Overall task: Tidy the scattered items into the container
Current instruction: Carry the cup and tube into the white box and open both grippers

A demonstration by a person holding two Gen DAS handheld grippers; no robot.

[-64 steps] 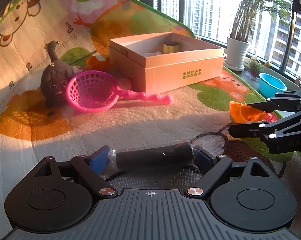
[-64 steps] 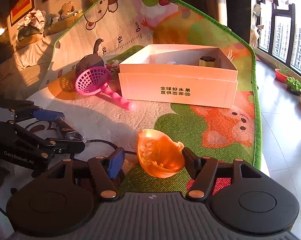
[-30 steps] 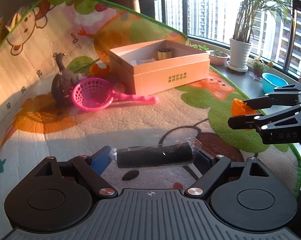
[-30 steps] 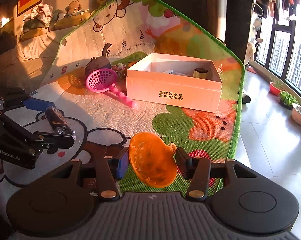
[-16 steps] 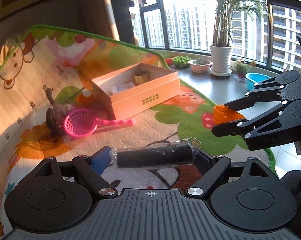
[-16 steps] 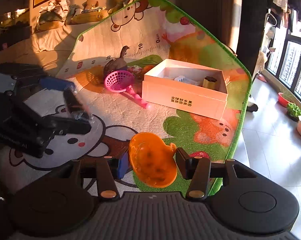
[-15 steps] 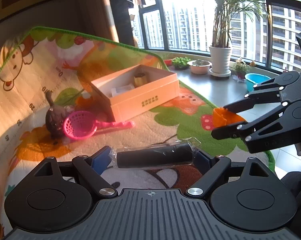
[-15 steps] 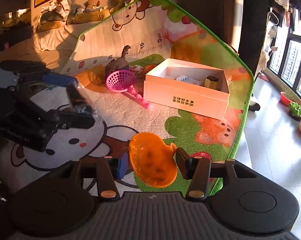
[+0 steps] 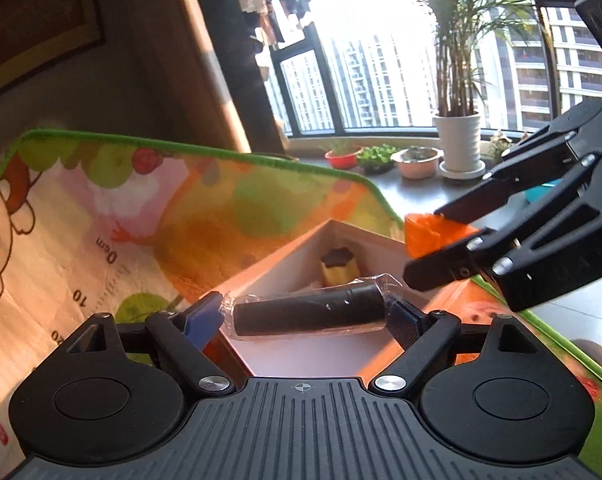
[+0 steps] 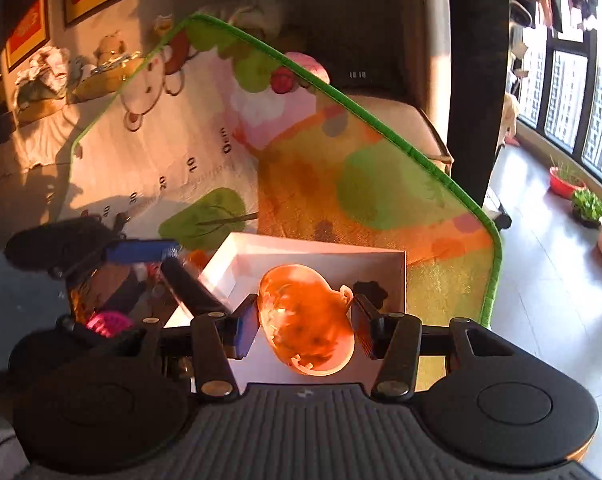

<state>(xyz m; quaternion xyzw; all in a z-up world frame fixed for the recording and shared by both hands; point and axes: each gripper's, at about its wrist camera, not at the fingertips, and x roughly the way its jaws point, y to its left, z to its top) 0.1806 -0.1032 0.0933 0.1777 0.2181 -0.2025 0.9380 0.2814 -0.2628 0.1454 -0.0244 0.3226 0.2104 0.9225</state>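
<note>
Both pairs of fingers are clamped on cargo. On the left, the left gripper (image 9: 308, 316) stands wide, its blue pads pressing the two ends of a black cylinder in clear wrap (image 9: 307, 314), which lies crosswise and hangs over the open white box (image 9: 285, 264). To its right, the right gripper (image 10: 305, 320) is about half closed on an orange plastic dish (image 10: 307, 322), gripped by its sides and held above the same box (image 10: 321, 249). Only the left wrist view shows the small yellow, dark-capped item (image 9: 338, 266) lying at the far end of the box, and the potted plants by the window beyond. Only the right wrist view shows a pink scoop net (image 10: 108, 323) and a dark toy on the play mat (image 10: 205, 140) left of the box, half hidden behind the left gripper. Both grippers tilt downward toward the box, side by side and near each other.
</note>
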